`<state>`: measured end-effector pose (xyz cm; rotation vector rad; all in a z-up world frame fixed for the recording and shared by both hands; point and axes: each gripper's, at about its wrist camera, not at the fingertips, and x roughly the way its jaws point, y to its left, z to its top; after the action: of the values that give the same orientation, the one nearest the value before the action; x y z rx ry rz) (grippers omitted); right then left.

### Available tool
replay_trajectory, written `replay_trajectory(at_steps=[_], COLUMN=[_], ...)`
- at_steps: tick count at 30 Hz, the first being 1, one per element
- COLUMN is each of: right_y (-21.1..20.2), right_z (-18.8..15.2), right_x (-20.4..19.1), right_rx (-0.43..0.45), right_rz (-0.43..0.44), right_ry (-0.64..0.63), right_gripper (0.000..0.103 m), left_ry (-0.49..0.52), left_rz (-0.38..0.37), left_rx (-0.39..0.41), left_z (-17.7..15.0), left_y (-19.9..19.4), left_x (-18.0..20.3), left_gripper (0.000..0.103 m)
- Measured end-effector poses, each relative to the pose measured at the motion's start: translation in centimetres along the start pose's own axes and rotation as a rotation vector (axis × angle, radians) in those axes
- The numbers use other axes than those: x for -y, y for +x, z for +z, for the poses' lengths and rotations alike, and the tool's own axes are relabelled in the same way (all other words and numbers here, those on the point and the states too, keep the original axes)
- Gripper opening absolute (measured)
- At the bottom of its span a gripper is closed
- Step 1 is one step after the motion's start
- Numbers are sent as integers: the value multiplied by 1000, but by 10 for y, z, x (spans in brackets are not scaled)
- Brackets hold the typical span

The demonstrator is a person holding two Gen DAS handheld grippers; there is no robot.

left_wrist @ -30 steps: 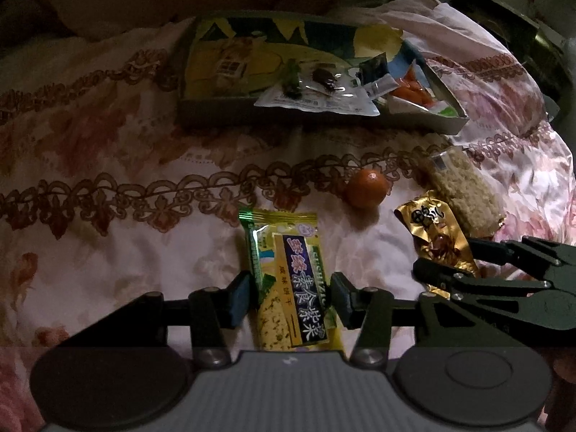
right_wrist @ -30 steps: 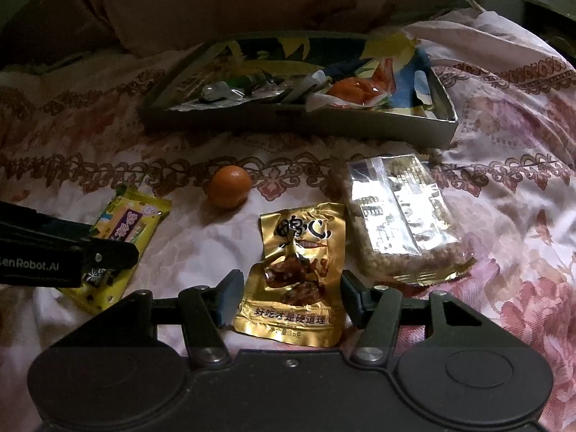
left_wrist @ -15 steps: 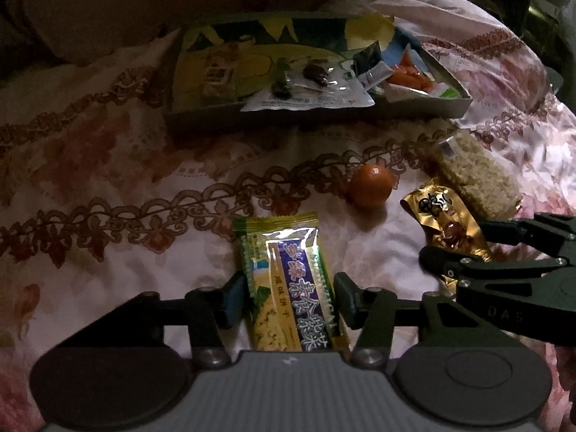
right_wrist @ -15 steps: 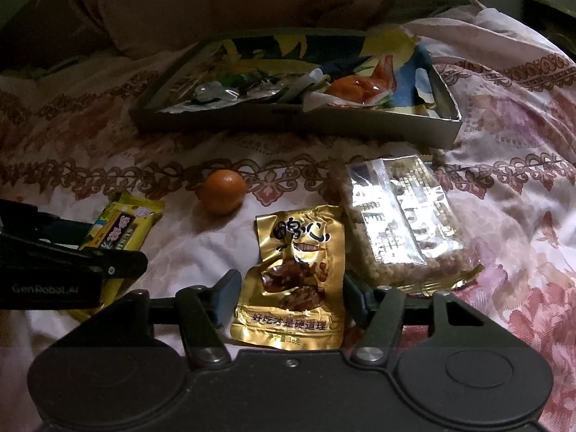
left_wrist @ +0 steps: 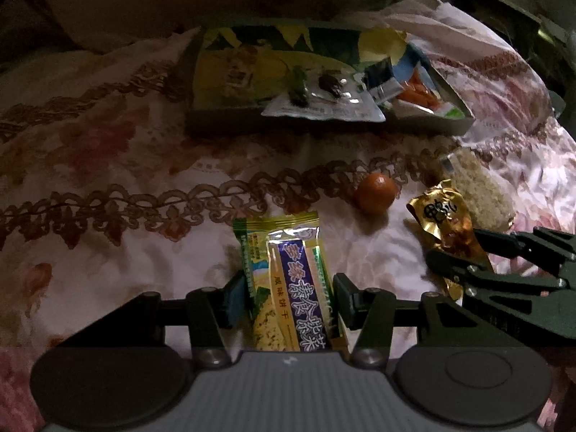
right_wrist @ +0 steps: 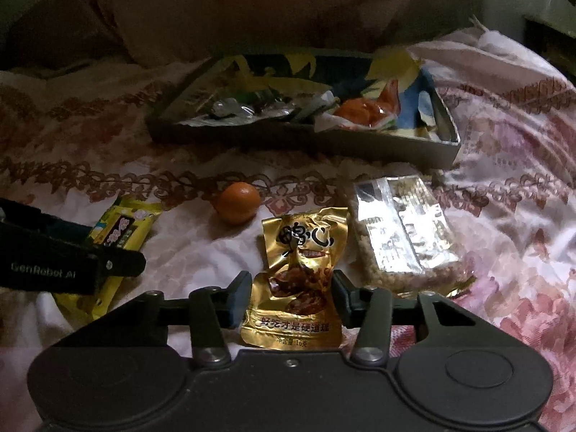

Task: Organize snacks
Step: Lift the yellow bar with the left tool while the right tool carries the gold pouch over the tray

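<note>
A yellow-green cracker packet (left_wrist: 288, 288) lies on the flowered bedspread, and my left gripper (left_wrist: 289, 297) is shut on its lower half, a pad on each long edge. Next to it, in the right wrist view, my right gripper (right_wrist: 291, 295) is closing its jaws on a gold snack pouch (right_wrist: 302, 252). Both pads touch the pouch's sides, and the foil is crumpled between them. A shallow printed box (right_wrist: 288, 140) with several snack packets in it stands farther back. From the left wrist view the right gripper (left_wrist: 451, 246) shows at the right, over the gold pouch (left_wrist: 442, 216).
A small orange (right_wrist: 238, 202) sits between the two packets, in front of the box. A clear-wrapped rice-crisp bar (right_wrist: 403, 237) lies right of the gold pouch. A large pillow (right_wrist: 252, 7) rises behind the box. The bedspread (left_wrist: 108, 216) spreads out to the left.
The right gripper's jaws have narrowed onto the gold pouch, which has crumpled and bulged upward. The left gripper keeps the same hold on the cracker packet.
</note>
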<state>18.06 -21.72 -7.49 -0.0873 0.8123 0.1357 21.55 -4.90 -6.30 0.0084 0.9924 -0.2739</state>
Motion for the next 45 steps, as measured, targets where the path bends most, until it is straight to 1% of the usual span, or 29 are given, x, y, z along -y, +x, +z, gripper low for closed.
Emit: replay_trajectory(at_steps=[4,6,9,13,16,21,28,32,36,41,45], right_y=[-8,-12,-17,-22,-26,-34,-42,-44,-47,-52,-56], right_z=[1,3,5,9,11,14,17,20,25,32,40], right_x=[-6,-7,-7,-7,-7,-7,-5,-3,0,3,8], right_rx=[60,96,140,183,203,238,273,290,307,335,358], right_rz=[-22,-22,-19,-17,-15,-18,-15,-6,8,29,41], right_ry=[-45,-48,-47,-46,-43,-39,-29,-16,7,31,54], right_gripper=[49,49,49,49,49,50,50,50,50,50,50], left_ry=[-13,-19,-5,-3,-15,-3,-8,-38,-60,-80,-85], left_rz=[12,15,45,60,69,96,107,89,88,111,112], left_rx=[41,67,113,164,182,219,257,253,269,296,311], left_z=[2,4,7,11,13,13,14,15,18,31,45], left_y=[-6,-10,-17,-26,-31,-39,-47,-50,-56,-63,-65], left_x=[-2,-2,1,3,3,4,3,1,-2,0,3], left_gripper=[55,55,55,55,55,55,55,55,55,56,56])
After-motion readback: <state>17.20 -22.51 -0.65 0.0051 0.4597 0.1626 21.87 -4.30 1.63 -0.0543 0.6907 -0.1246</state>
